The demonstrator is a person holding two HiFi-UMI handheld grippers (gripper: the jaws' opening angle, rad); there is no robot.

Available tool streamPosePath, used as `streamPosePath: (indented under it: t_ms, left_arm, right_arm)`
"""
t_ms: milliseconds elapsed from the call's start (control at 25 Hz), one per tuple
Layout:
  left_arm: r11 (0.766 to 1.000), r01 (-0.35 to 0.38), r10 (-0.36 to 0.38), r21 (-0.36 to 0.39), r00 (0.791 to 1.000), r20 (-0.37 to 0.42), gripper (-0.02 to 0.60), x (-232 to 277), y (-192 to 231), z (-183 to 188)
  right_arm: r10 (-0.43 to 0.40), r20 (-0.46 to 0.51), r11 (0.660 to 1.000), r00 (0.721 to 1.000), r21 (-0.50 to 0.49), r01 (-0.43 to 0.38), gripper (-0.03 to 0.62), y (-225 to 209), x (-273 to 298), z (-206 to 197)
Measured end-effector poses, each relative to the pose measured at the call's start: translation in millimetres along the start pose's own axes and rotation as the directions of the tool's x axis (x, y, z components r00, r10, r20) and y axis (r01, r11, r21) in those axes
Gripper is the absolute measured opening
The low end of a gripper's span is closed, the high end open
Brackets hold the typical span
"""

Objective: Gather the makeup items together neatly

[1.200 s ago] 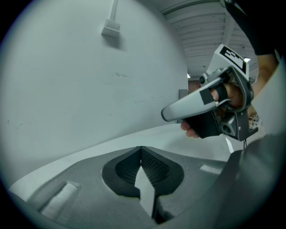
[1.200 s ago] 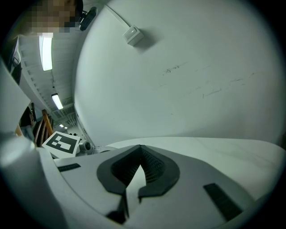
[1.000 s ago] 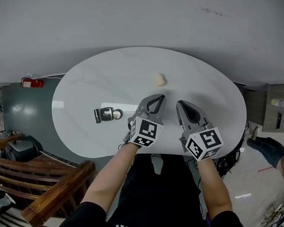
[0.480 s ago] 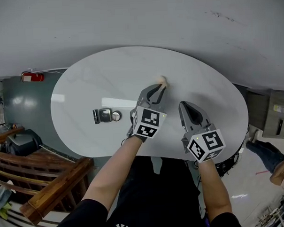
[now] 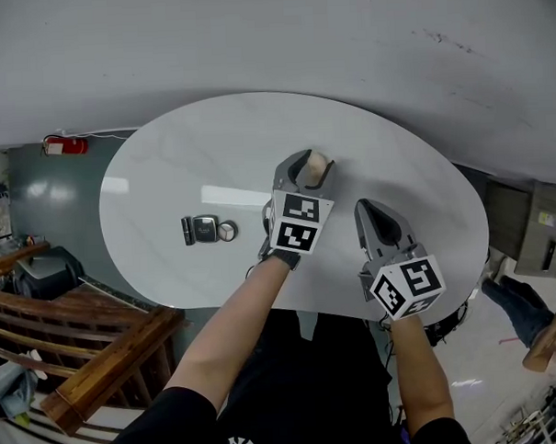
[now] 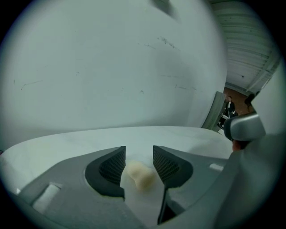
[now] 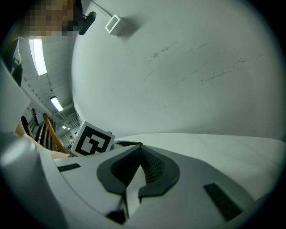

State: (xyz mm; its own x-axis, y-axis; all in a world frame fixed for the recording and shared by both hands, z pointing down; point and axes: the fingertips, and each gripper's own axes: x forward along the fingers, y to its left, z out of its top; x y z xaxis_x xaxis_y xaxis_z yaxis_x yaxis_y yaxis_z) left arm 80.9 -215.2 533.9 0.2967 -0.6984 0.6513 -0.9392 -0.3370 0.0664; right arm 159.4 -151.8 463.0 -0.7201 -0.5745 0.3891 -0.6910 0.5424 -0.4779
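Left gripper view: left gripper (image 6: 139, 154) jaws, just opening, stand apart around the sponge (image 6: 140, 175) on the worktop (image 6: 67, 143); right gripper (image 7: 139, 151) jaws closed, empty.

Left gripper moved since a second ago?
Yes. The left gripper went across the table, away from its near edge, to the beige sponge; its jaws have just been opening, sponge between them.

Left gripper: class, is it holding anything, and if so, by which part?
Nothing is held. The left gripper has just been opening its fingers; they stand apart on either side of the sponge, which lies unclamped on the table.
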Motion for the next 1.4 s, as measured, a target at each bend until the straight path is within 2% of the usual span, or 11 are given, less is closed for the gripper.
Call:
streamPosePath:
  t_ms: [360, 680, 800, 1080, 1240, 1400]
  left_arm:
    - [0.993, -0.055, 0.048, -0.102, 0.997, -0.069, 0.179, 14.2, 10.4, -15.3]
    - [0.984, -0.044, 0.025, -0.174, 0.993, -0.113, 0.176, 19.8, 10.3, -25.8]
    - [0.977, -0.039, 0.016, -0.208, 0.994, -0.112, 0.142, 16.6, 11.1, -27.5]
    - [0.98, -0.028, 0.028, -0.197, 1.0, -0.002, 0.132, -12.9, 10.1, -30.8]
    - [0.988, -0.04, 0.054, -0.149, 0.994, 0.093, 0.132, -46.2, 10.5, -34.5]
    - [0.992, -0.078, 0.092, -0.097, 0.984, 0.155, 0.132, -82.5, 20.8, -46.4]
  right_arm:
    - [0.004, -0.009, 1.0, 1.0, 0.009, -0.004, 0.012, -6.8, 3.3, 0.9]
    - [0.002, -0.015, 1.0, 1.0, 0.011, -0.002, 0.012, -9.6, 3.4, -1.8]
    - [0.004, -0.015, 1.0, 1.0, 0.008, -0.004, 0.012, -7.6, 3.4, -2.2]
    - [0.022, -0.02, 1.0, 1.0, -0.003, -0.022, 0.012, 7.8, 4.7, -8.0]
    - [0.046, -0.027, 0.999, 0.999, -0.018, -0.047, 0.012, 28.2, 6.5, -15.5]
    - [0.056, -0.036, 0.998, 0.998, -0.032, -0.058, 0.012, 54.5, 6.5, -30.2]
